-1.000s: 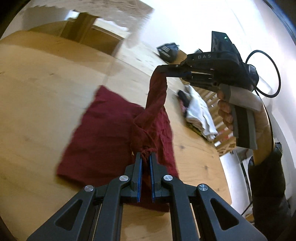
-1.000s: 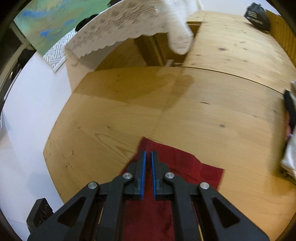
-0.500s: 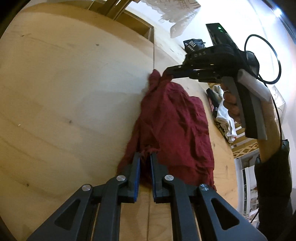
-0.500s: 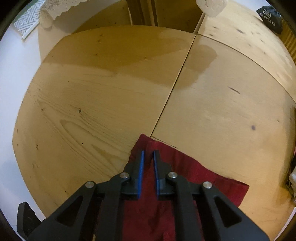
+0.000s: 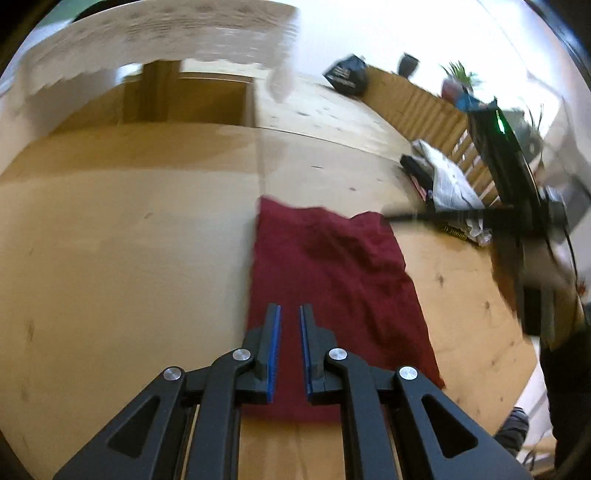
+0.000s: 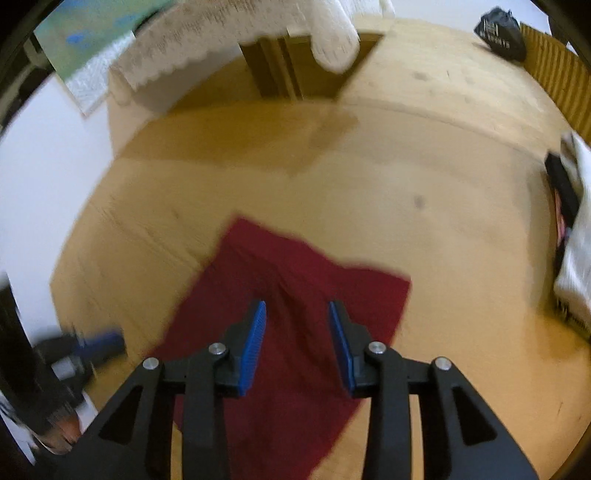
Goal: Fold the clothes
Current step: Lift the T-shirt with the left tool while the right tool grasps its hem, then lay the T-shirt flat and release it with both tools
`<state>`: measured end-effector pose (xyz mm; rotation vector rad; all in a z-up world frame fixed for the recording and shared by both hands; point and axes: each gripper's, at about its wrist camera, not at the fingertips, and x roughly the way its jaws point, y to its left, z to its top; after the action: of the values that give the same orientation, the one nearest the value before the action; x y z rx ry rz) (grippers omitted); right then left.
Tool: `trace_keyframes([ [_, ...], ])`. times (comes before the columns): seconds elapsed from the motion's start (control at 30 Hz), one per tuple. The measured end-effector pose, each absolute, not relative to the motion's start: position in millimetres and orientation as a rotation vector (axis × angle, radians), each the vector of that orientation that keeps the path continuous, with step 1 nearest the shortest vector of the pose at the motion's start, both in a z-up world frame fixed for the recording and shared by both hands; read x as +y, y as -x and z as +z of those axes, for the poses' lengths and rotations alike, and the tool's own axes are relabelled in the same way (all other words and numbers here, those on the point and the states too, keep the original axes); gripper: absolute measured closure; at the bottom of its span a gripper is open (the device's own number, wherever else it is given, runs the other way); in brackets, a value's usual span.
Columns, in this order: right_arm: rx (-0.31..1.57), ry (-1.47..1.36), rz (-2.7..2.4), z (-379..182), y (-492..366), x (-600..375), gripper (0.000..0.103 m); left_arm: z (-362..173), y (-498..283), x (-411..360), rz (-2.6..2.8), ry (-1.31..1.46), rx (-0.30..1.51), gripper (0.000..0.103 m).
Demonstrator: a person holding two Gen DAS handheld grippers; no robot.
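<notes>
The wooden table (image 5: 110,240) fills most of both views. It is made of panels, and a seam between two panels runs toward the far left corner of the red cloth (image 5: 325,280). To the left of the cloth there is a wide bare area of wood, and there is more bare wood beyond it up to a dark rectangular opening (image 6: 306,70) in the far part of the table. On the right the wood ends at a slatted wooden edge (image 5: 424,107).

The red cloth lies flat on the table as a rough rectangle with some wrinkles, and its left edge follows the seam. Its near edge is hidden behind the left gripper (image 5: 290,347) in the left view.

A white lace cloth (image 6: 229,40) hangs into the top of both views, and its upper part is cut off. A pile of white and dark clothes (image 5: 443,184) lies at the right side of the table, well apart from the red cloth. In the right view it is cut by the frame.

The left gripper is above the near part of the red cloth, and its blue pads have a narrow gap with nothing between them. The right gripper (image 6: 297,343) is above the middle of the cloth with its fingers wide apart and empty. In the left view it is only a blurred dark shape at the right, near the far right corner of the cloth.

A dark bag (image 6: 502,33) stands at the far end. It has white letters, but they are too blurred to read.
</notes>
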<state>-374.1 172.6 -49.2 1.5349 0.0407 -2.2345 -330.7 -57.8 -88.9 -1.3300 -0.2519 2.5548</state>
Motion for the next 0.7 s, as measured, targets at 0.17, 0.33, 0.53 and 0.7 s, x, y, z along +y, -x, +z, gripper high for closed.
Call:
trace_keyframes([
  [0.17, 0.120, -1.621, -2.276, -89.0, 378.6, 178.5, 0.068, -124.7, 375.0, -28.4, 2.497, 1.468, -0.095, 0.095],
  [0.33, 0.297, -1.582, -2.322, -101.0, 382.1, 173.0, 0.070, -146.4, 379.5, -36.8, 2.497, 1.536, -0.044, 0.094],
  [0.53, 0.058, -1.513, -2.323, -75.3, 385.4, 179.5, 0.069, -112.4, 383.1, -41.3, 2.527, 1.421, -0.057, 0.093],
  [0.7, 0.157, -1.476, -2.347, -72.8, 388.9, 152.2, 0.068, -105.1, 416.6, -21.2, 2.484, 1.367, -0.045, 0.090],
])
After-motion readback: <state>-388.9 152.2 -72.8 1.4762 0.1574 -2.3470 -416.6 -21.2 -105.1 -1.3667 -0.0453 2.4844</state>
